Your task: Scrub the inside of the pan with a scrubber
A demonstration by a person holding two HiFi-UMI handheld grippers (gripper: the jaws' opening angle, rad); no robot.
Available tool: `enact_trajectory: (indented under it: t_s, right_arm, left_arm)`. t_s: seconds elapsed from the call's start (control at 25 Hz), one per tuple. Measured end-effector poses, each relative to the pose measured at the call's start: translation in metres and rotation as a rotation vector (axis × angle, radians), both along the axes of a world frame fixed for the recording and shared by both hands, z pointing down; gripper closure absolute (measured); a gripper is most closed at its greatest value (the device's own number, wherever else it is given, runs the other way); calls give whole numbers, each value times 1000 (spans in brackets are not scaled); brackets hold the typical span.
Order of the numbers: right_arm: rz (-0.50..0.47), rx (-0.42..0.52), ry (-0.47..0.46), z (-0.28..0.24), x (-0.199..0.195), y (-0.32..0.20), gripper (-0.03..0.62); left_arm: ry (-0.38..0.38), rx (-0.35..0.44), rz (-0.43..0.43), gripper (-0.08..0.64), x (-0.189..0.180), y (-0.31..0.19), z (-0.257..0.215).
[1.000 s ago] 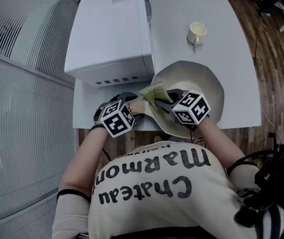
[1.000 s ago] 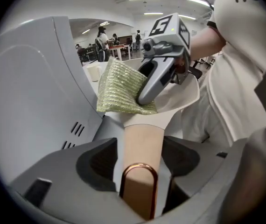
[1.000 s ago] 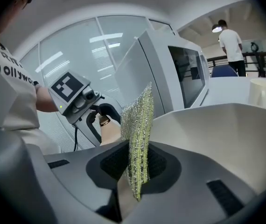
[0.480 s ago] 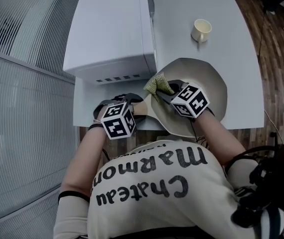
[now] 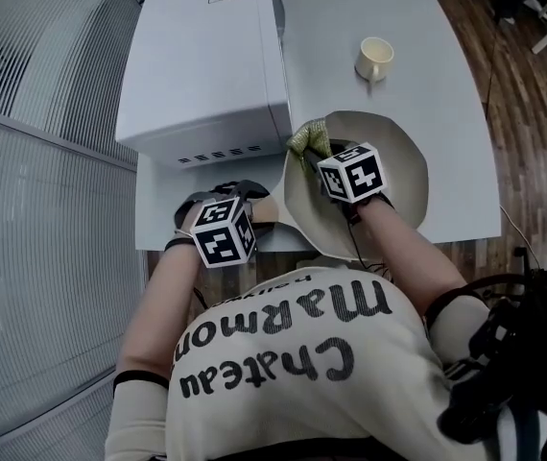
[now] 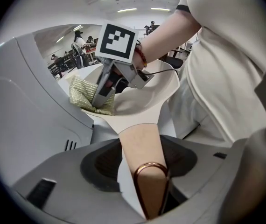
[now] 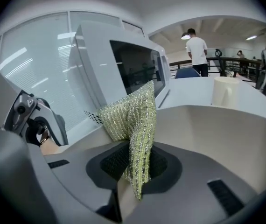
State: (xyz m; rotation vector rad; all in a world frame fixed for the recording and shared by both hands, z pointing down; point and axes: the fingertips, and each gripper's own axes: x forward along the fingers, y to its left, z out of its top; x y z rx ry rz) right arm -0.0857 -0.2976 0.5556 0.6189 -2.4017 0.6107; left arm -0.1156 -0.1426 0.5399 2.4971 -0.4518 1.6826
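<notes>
Head view: right claw [image 5: 314, 156] pinches the scrubber [image 5: 308, 140] at the far-left rim of the pan [image 5: 400, 173], just beside the microwave [image 5: 206, 56]; left claw [image 5: 248, 200], jaws just closing, clamps the pan handle [image 5: 266, 207]; a cup [image 5: 375, 58] stands farther right.

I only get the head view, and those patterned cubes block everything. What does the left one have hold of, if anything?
Observer: On the left gripper, the jaws have just been closing on the pan handle, which lies between them.
Operator: And the right one?
Observer: The right gripper pinches a green-gold scrubber, folded upright between its jaws.
Operator: What is the front of that white box like?
Observer: It has a dark window, like a microwave.
</notes>
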Motion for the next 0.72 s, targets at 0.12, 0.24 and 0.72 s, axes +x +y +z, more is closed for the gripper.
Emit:
enact_trajectory:
  t_s: [0.12, 0.24, 0.72]
  right_arm:
    - [79, -32, -3, 2, 7, -10, 538]
    - [180, -44, -9, 5, 16, -23, 538]
    - [572, -164, -2, 20, 79, -64, 538]
  left_arm:
    - [-4, 6, 5, 311, 0, 0, -1]
    - [-7, 11, 10, 311, 0, 0, 0]
    - [-6, 15, 7, 311, 1, 1, 1]
